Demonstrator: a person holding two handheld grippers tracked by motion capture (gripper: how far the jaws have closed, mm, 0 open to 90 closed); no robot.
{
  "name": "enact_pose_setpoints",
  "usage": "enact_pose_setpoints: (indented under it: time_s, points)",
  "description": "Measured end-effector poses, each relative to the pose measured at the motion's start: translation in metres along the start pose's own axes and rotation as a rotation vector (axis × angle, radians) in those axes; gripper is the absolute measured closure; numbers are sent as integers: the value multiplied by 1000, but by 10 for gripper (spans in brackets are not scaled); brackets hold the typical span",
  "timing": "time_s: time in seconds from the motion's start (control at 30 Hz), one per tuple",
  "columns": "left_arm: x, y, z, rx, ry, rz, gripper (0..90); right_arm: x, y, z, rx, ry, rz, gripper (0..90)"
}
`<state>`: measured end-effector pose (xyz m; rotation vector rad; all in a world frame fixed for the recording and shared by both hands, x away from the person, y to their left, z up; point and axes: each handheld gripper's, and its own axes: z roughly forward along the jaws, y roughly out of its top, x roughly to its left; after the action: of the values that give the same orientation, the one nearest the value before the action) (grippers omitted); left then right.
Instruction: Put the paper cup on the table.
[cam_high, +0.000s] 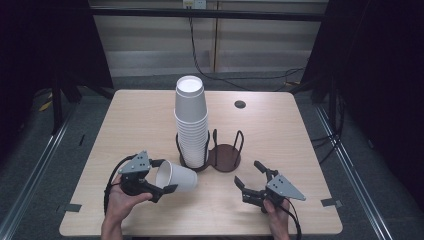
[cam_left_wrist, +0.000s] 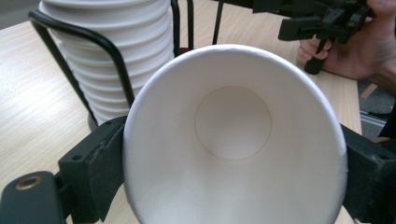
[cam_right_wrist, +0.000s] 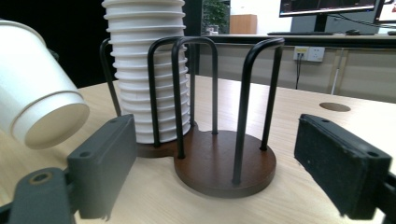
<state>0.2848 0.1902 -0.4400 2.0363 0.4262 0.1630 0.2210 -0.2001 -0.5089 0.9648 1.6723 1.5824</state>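
Left gripper grasping single paper cup sideways, near cup stack in holder; right gripper released, jaws apart over table

My left gripper has black jaws and a grey plate on top, and the paper cup between them is plain white inside and out. My right gripper is the same black and grey. The stack of cups is white, ringed by its rims. The holder has black wire loops on a dark brown base. The table is pale wood grain
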Motion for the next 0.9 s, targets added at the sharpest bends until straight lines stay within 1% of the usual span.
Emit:
enact_pose_setpoints:
  time_s: [0.03, 0.07, 0.2, 0.33, 0.37, 0.47, 0.5, 0.53, 0.6, 0.63, 0.67, 0.7, 0.73, 0.8, 0.83, 0.87, 0.9]
  points:
    - [1, 0, -1, 5, 6, -6, 102, 0, 0, 0, -4, -2, 4, 127]
    - [1, 0, -2, 9, 8, -3, 102, -1, 0, 0, -4, 2, 6, 127]
    - [6, 2, -9, 21, 39, -15, 102, 0, 0, -1, -8, 4, 0, 129]
    - [10, 1, -16, 16, 72, -34, 102, 0, -2, -4, -45, 12, 1, 128]
    - [11, 1, -17, 29, 87, -36, 102, 0, -2, -5, -48, 11, -4, 129]
    - [14, 0, -18, 31, 95, -55, 101, 1, -2, -4, -48, 12, -10, 129]
    - [15, 0, -18, 31, 96, -63, 100, 1, -2, -5, -52, 8, -12, 129]
    - [17, -1, -19, 33, 106, -62, 99, 1, -3, -6, -64, 6, -10, 129]
    - [20, -1, -19, 51, 116, -73, 99, 1, -3, -7, -72, 5, -16, 129]
    - [21, -1, -20, 64, 130, -70, 99, 1, -3, -7, -72, 7, -17, 129]
    - [22, -1, -21, 75, 138, -83, 99, 1, -3, -7, -71, 8, -16, 129]
    - [24, -1, -22, 79, 144, -83, 99, 1, -3, -7, -72, 8, -17, 129]
    - [24, 0, -22, 78, 145, -86, 99, 1, -3, -7, -72, 8, -17, 129]
    - [26, 0, -24, 78, 143, -77, 99, 1, -3, -6, -71, 9, -16, 129]
    - [26, 1, -26, 75, 141, -81, 99, 1, -3, -6, -69, 9, -15, 128]
    - [27, 2, -27, 69, 141, -93, 99, 1, -3, -6, -69, 8, -15, 128]
    - [28, 3, -29, 68, 150, -84, 100, 1, -3, -7, -71, 8, -16, 127]
